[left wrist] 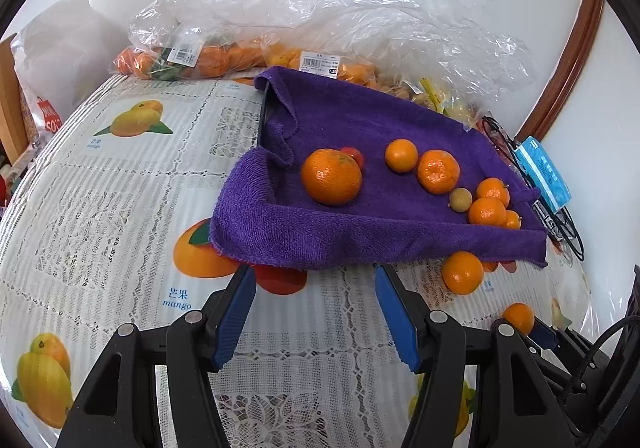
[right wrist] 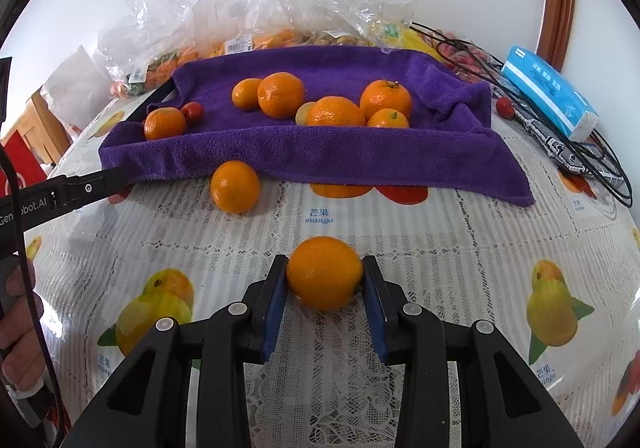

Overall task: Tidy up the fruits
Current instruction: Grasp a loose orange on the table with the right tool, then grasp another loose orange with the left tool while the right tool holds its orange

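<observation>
1. Between right gripper (right wrist: 324, 274) blue pads: round orange tangerine (right wrist: 324, 272), clamped, above lace-patterned tablecloth (right wrist: 440, 248).
2. Ahead: purple terry towel (right wrist: 320, 151) holding more tangerines.
3. Left gripper (left wrist: 316, 308): spread wide, holding nothing.

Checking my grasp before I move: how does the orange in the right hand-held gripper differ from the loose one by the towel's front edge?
The gripped orange sits pinched between the right hand-held gripper fingers; the loose orange lies free on the tablecloth. The loose one lies against the purple towel; the gripped one is well short of it. Both are plain orange citrus.
</observation>
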Demonstrator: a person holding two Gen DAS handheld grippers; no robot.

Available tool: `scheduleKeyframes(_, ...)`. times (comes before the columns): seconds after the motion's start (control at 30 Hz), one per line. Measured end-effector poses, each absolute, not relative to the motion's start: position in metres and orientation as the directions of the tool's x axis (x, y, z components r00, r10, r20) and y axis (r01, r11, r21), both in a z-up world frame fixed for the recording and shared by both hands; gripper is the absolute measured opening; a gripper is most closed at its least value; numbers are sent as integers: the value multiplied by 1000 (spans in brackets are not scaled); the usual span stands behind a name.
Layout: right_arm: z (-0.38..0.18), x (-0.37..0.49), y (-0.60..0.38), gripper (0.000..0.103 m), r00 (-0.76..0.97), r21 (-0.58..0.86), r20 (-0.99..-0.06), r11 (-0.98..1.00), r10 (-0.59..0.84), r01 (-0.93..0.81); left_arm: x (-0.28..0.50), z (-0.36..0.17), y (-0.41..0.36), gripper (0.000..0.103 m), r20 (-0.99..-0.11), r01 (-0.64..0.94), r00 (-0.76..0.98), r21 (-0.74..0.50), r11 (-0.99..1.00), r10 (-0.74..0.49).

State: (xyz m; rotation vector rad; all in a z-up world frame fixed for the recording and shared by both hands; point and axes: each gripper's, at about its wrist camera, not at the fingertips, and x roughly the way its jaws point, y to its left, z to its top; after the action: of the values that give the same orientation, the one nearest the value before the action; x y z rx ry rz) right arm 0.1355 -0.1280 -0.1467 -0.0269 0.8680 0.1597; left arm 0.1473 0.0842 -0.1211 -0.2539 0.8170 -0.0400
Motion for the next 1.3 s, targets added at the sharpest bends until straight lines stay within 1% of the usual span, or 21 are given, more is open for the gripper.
scheduleKeyframes(0.17, -147, 135, -133, 37, 634, 75, -757, 986, 155, -151, 146, -121, 81, 60, -709, -72, 697, -223, 972, -111)
scheduleKeyframes(0.27, -147, 135, -133, 37, 634, 81, -757, 985, 160, -151, 145, -121, 82, 59, -702, -70, 702, -232, 970, -118)
scheduleKeyframes(0.4, -147, 135, -129, 37, 634, 54, -761, 987, 138, -151, 146, -122, 80, 58, -709, -65, 695, -233, 970, -123)
scheduleKeyframes(0.47, -148, 135, -125, 37, 636, 31, -762, 988, 121, -150, 147, -123, 78, 57, -712, -38, 686, -240, 970, -150)
scheduleKeyframes(0.63, -147, 135, -133, 36, 636, 82, -756, 986, 156, -145, 145, -122, 71, 57, -702, -9, 697, -213, 977, -147)
scheduleKeyframes(0.83, -143, 132, -145, 36, 650, 117, -742, 986, 168, -121, 141, -119, 66, 59, -683, 39, 705, -233, 972, -192)
scheduleKeyframes(1.07, -136, 124, -174, 36, 681, 76, -724, 994, 111, -81, 138, -121, 29, 60, -684, 160, 672, -242, 957, -285)
scheduleKeyframes(1.2, -131, 120, -189, 36, 707, 37, -704, 998, 67, -57, 144, -126, 5, 59, -702, 171, 651, -234, 957, -288)
scheduleKeyframes(1.3, -128, 117, -202, 36, 722, 11, -692, 1000, 29, -29, 155, -131, -9, 59, -722, 160, 625, -253, 954, -296)
